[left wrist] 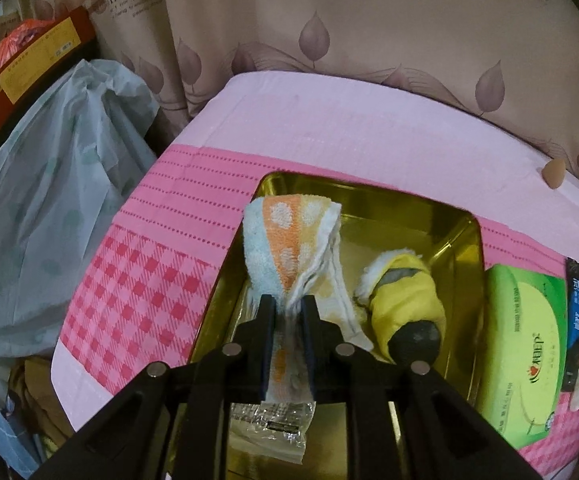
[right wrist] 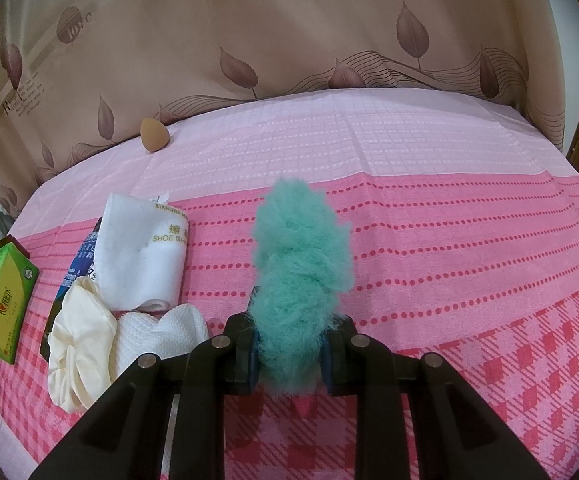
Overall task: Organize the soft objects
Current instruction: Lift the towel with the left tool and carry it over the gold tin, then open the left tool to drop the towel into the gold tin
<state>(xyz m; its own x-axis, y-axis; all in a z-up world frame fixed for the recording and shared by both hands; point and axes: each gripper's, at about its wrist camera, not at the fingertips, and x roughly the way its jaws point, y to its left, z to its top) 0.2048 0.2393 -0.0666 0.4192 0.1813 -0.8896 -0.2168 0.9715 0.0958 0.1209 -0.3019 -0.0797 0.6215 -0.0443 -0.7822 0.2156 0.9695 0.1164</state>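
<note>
The spotted towel (left wrist: 289,252) is clamped in the left gripper (left wrist: 288,305) directly over the gold tin (left wrist: 465,248), beside the yellow toy (left wrist: 405,304) to its right. It should be lowered before release, probably onto bare floor. The teal fluff ball (right wrist: 301,280) is pinched in the right gripper (right wrist: 289,354) and should be kept steady.

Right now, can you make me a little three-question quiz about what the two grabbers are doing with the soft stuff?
1. True or false: the left gripper grips a spotted towel over the gold tin.
2. What does the right gripper hold? A) white cloth B) green fluffy ball C) tissue pack
3. Fill in: in the tin lies a ____ soft toy.

Key
1. True.
2. B, the green fluffy ball.
3. Yellow.
</note>
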